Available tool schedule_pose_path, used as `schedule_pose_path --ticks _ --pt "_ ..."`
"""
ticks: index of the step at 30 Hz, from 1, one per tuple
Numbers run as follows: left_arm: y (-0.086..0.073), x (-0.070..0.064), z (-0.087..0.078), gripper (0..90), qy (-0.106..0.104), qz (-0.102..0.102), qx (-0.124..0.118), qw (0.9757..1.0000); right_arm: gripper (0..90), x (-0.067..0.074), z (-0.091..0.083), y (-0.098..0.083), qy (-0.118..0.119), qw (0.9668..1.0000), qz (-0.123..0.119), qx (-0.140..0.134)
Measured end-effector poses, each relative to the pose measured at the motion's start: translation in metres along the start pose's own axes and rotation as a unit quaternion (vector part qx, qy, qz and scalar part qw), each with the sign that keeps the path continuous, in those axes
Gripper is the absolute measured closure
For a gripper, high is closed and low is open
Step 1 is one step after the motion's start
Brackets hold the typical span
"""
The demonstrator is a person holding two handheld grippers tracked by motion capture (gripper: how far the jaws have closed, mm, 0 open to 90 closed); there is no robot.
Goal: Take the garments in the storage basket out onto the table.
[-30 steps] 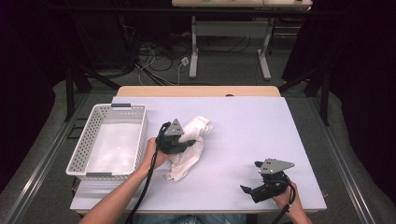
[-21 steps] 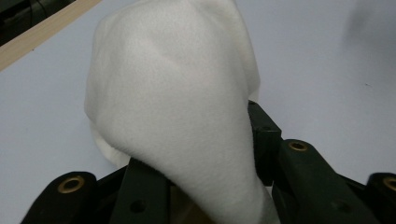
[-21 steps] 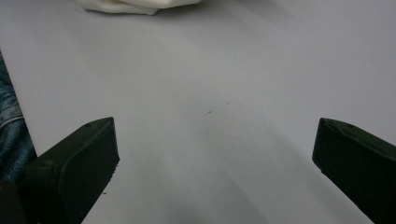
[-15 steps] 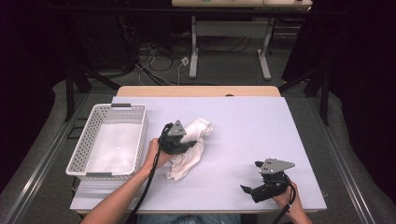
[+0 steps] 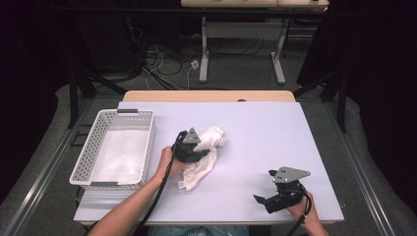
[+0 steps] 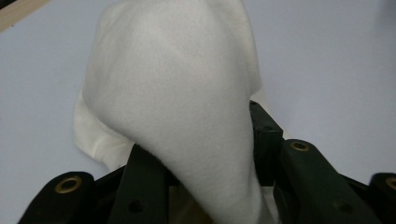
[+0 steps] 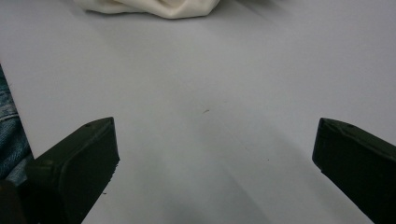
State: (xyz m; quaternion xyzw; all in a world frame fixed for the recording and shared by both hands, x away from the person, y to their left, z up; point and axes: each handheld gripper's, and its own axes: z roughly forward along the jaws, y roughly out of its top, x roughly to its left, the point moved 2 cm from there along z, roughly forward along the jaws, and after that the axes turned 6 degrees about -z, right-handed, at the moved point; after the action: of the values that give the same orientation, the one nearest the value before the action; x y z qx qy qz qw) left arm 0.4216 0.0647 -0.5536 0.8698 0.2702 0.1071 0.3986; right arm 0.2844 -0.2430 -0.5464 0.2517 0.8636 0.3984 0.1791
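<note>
A crumpled white cloth (image 5: 206,160) lies at the table's middle. My left gripper (image 5: 199,152) is shut on a fold of it, with the grey plate on top. In the left gripper view the cloth (image 6: 173,93) bulges up out of the black jaws of the left gripper (image 6: 205,158) and hides their tips. My right gripper (image 5: 259,200) rests low near the front right edge and points left. Its jaws stand wide apart in the right gripper view (image 7: 217,158), with bare table between them and the cloth (image 7: 154,7) far ahead.
A white perforated basket (image 5: 149,142) stands at the table's left with something flat and white (image 5: 120,155) inside. The pale table (image 5: 275,128) has a wooden strip (image 5: 209,96) along its far edge. Desk legs and cables lie on the floor beyond.
My left gripper has shifted slightly to the right and nearer with the cloth in it, which has changed shape a little. The right gripper has not moved.
</note>
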Motion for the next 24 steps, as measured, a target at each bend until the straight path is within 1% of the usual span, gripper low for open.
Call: schedule_pose_path --ticks 2,4,5,6,7,9,11,12,14,15,17,18,19,20,21,22,23,24 --pt "-0.001 0.0 0.003 65.3 0.002 0.002 0.009 1.0 0.0 0.0 0.0 0.0 0.0 1.0 0.001 0.001" --pt "-0.002 0.0 0.006 65.0 0.004 0.005 0.012 0.9999 0.0 0.0 0.0 0.0 0.002 1.0 -0.001 0.004" --pt "-0.003 0.001 0.006 64.9 0.002 0.004 0.015 0.9999 0.1 0.0 0.0 0.0 0.003 1.0 -0.001 0.001" --pt "-0.003 0.001 0.007 64.6 0.001 0.003 0.015 0.9999 0.1 0.0 0.001 0.0 0.0 1.0 -0.001 0.001" --pt "-0.004 0.002 0.008 64.4 0.0 -0.001 0.014 0.9999 0.0 0.0 0.001 0.0 0.003 1.0 0.0 0.001" --pt "-0.004 0.003 0.009 64.1 -0.002 -0.001 0.018 0.9998 0.0 0.0 0.001 0.0 0.003 1.0 -0.001 0.006" --pt "-0.004 0.003 0.009 63.3 -0.001 0.0 0.018 0.9998 0.1 0.0 0.0 0.0 0.003 1.0 -0.005 0.003" --pt "-0.004 0.002 0.01 61.5 0.0 -0.005 0.016 0.9999 0.1 0.001 0.0 0.0 0.001 1.0 -0.004 0.002" --pt "-0.004 0.003 0.01 60.6 0.004 -0.005 0.014 0.9999 0.1 0.001 0.0 0.0 0.002 1.0 -0.005 0.002" --pt "-0.004 0.003 0.009 58.8 0.008 -0.007 0.014 0.9998 0.0 0.001 0.0 0.0 0.0 1.0 -0.005 0.002" --pt "-0.004 0.004 0.008 52.2 0.022 -0.01 0.015 0.9996 0.0 0.002 0.0 0.0 0.001 1.0 -0.007 0.002" --pt "-0.004 0.003 0.007 46.6 0.025 -0.018 0.014 0.9994 0.1 0.002 0.0 0.0 0.002 1.0 -0.003 0.003" --pt "-0.003 0.004 0.004 41.6 0.03 -0.021 0.012 0.9993 0.0 0.002 0.0 0.0 0.003 1.0 -0.007 0.003" --pt "-0.002 0.004 0.001 34.4 0.033 -0.026 0.008 0.9991 0.1 0.002 0.0 0.0 0.001 1.0 -0.006 0.002" --pt "-0.001 0.003 -0.002 23.5 0.036 -0.028 0.005 0.999 0.1 0.002 -0.001 0.0 0.001 1.0 -0.006 0.002" --pt "0.0 0.003 -0.005 23.5 0.039 -0.026 0.002 0.9989 0.1 0.002 -0.001 0.0 0.001 1.0 -0.006 0.002" --pt "0.001 0.002 -0.007 20.7 0.042 -0.026 -0.002 0.9988 0.2 0.002 -0.001 0.0 0.003 1.0 -0.007 0.001" --pt "0.002 0.001 -0.01 18.0 0.043 -0.027 -0.005 0.9987 0.2 0.002 -0.001 -0.001 -0.002 1.0 -0.004 0.001"
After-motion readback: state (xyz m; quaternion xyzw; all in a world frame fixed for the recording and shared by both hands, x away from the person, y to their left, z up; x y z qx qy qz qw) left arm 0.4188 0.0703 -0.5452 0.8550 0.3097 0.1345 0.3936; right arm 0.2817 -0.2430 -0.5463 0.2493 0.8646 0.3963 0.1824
